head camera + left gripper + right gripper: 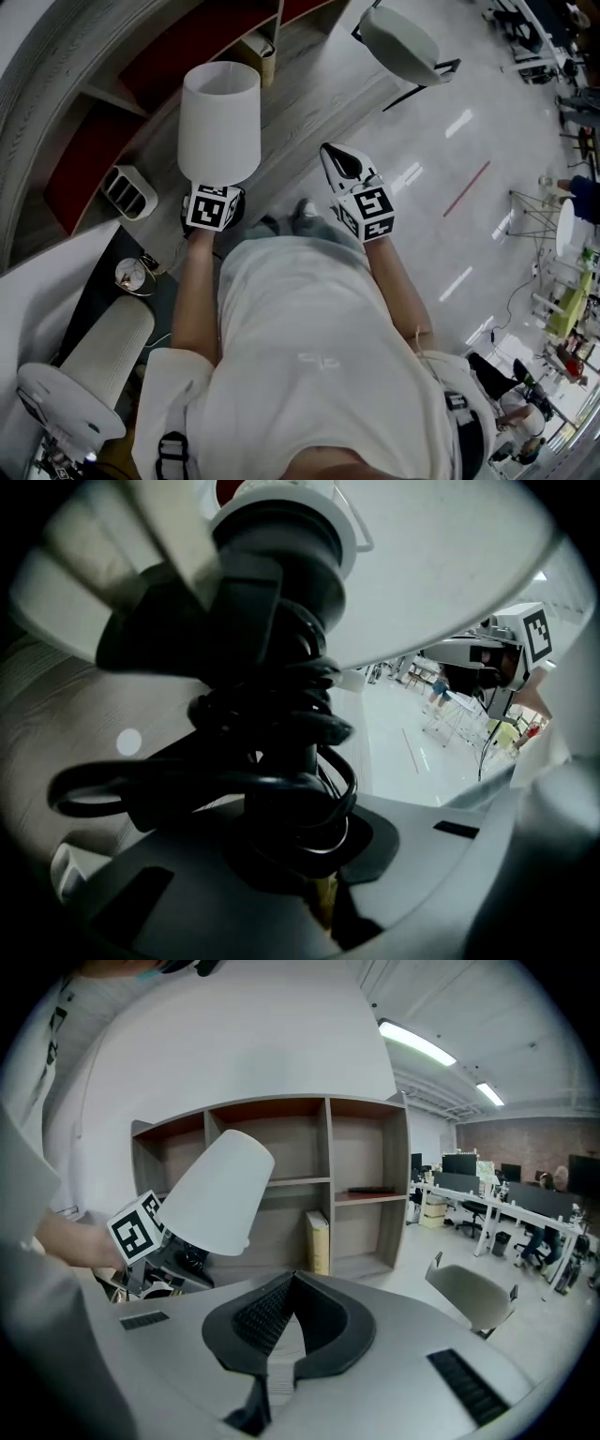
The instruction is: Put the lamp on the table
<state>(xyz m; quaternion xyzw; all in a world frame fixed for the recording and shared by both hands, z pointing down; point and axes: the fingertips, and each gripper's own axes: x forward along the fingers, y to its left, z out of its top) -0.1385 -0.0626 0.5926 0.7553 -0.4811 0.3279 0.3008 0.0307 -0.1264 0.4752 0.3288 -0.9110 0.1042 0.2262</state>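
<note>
The lamp has a white cone shade (218,120) and a black stem (281,733) with its black cable coiled round it. My left gripper (216,192) is shut on that stem just under the shade, holding the lamp tilted in the air in front of the person. In the left gripper view the shade's underside (431,574) fills the top, and the jaws (314,878) close round the stem. In the right gripper view the shade (217,1194) hangs to the left beside the marker cube (139,1228). My right gripper (333,155) (292,1277) is shut and empty, held apart to the lamp's right.
A curved wooden shelf unit (112,103) (366,1176) stands ahead, with a book (318,1241) low in it. A grey chair (401,42) sits at the upper right. At the left are a white table surface (42,281), a white slotted appliance (128,191) and another lamp lying down (98,361).
</note>
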